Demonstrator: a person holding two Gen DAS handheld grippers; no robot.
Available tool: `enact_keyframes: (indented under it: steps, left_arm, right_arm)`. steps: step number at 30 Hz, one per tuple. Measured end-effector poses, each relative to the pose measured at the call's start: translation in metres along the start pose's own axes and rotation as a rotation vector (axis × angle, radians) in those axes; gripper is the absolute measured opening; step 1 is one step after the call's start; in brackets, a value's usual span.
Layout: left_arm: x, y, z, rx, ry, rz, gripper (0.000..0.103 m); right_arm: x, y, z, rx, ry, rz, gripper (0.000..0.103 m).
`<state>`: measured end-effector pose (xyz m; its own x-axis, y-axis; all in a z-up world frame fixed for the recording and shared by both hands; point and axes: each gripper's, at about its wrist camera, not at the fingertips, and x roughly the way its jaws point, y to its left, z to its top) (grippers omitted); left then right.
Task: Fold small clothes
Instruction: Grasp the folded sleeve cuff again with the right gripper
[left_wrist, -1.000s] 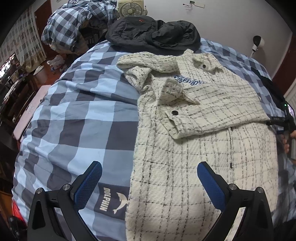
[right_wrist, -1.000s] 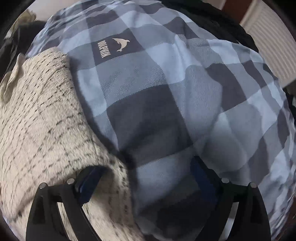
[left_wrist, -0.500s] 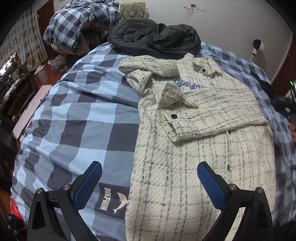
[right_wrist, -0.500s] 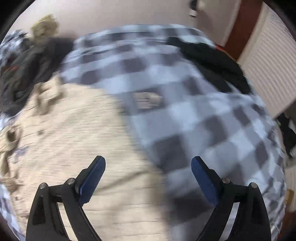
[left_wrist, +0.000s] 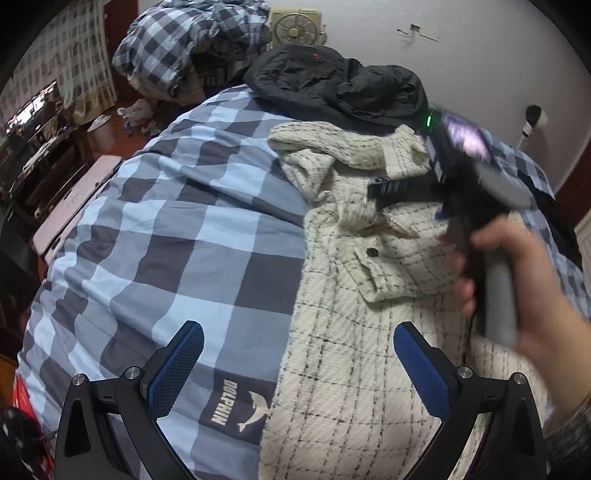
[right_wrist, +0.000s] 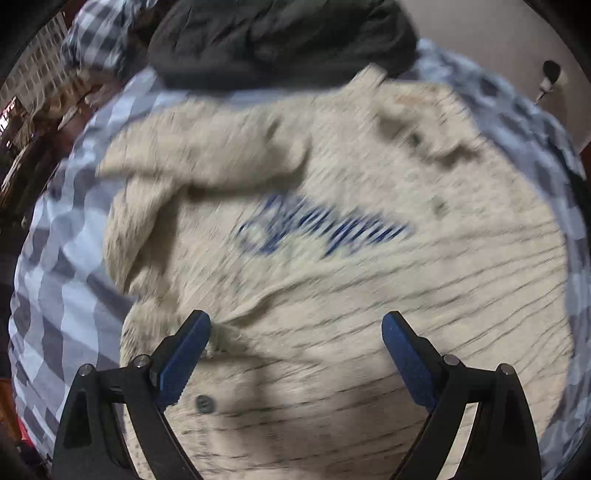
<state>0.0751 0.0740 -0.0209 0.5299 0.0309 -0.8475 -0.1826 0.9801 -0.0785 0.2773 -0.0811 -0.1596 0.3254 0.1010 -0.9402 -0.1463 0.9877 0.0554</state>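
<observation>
A cream tweed jacket (left_wrist: 362, 332) with thin black checks lies on the blue checked bedcover (left_wrist: 177, 236), its right sleeve folded across the chest. My left gripper (left_wrist: 297, 363) is open and empty, above the jacket's lower left edge. My right gripper (right_wrist: 295, 354) is open and empty, hovering over the chest near the blue lettering (right_wrist: 325, 229); the view is blurred by motion. It also shows in the left wrist view (left_wrist: 380, 190), held by a hand over the collar area.
A black padded coat (left_wrist: 340, 88) lies at the bed's far end, behind the collar. A heap of checked bedding (left_wrist: 184, 44) and a fan (left_wrist: 295, 26) stand beyond. The bed's left edge drops to a floor with furniture (left_wrist: 55, 147).
My right gripper swung from the bedcover at the jacket's right side to above the chest and collar, letting go of the cloth edge. My left gripper barely moved.
</observation>
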Motion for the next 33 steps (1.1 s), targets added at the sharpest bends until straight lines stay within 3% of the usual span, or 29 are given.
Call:
enact_keyframes:
  steps: [4, 8, 12, 17, 21, 26, 31, 33]
  left_arm:
    - [-0.001, 0.008, 0.004, -0.043, -0.005, -0.021, 0.103]
    - [-0.003, 0.009, 0.004, -0.05, -0.012, -0.019, 0.103]
    - [-0.007, 0.01, 0.003, -0.062, -0.028, -0.005, 0.103]
    - [-0.011, 0.021, 0.007, -0.105, -0.047, 0.016, 0.103]
    - [-0.007, 0.025, 0.008, -0.108, -0.056, 0.029, 0.103]
    - [-0.006, 0.021, 0.011, -0.087, -0.068, 0.075, 0.103]
    - [-0.009, 0.034, 0.014, -0.161, -0.091, 0.096, 0.103]
    - [-0.006, 0.044, 0.014, -0.209, -0.07, 0.101, 0.103]
  right_arm:
    - [0.028, -0.004, -0.039, 0.011, 0.108, -0.001, 0.092]
    - [0.009, -0.013, -0.063, -0.048, 0.021, -0.004, 0.092]
    - [-0.033, -0.047, -0.065, 0.053, -0.068, 0.137, 0.092]
    - [-0.049, -0.088, -0.044, 0.276, -0.026, 0.347, 0.092]
    - [-0.043, -0.082, -0.016, 0.404, 0.02, 0.449, 0.092]
    - [-0.036, -0.057, 0.019, 0.426, 0.042, 0.46, 0.092]
    - [-0.016, -0.037, 0.046, 0.479, 0.086, 0.5, 0.092]
    - [-0.006, -0.031, 0.055, 0.498, 0.12, 0.445, 0.092]
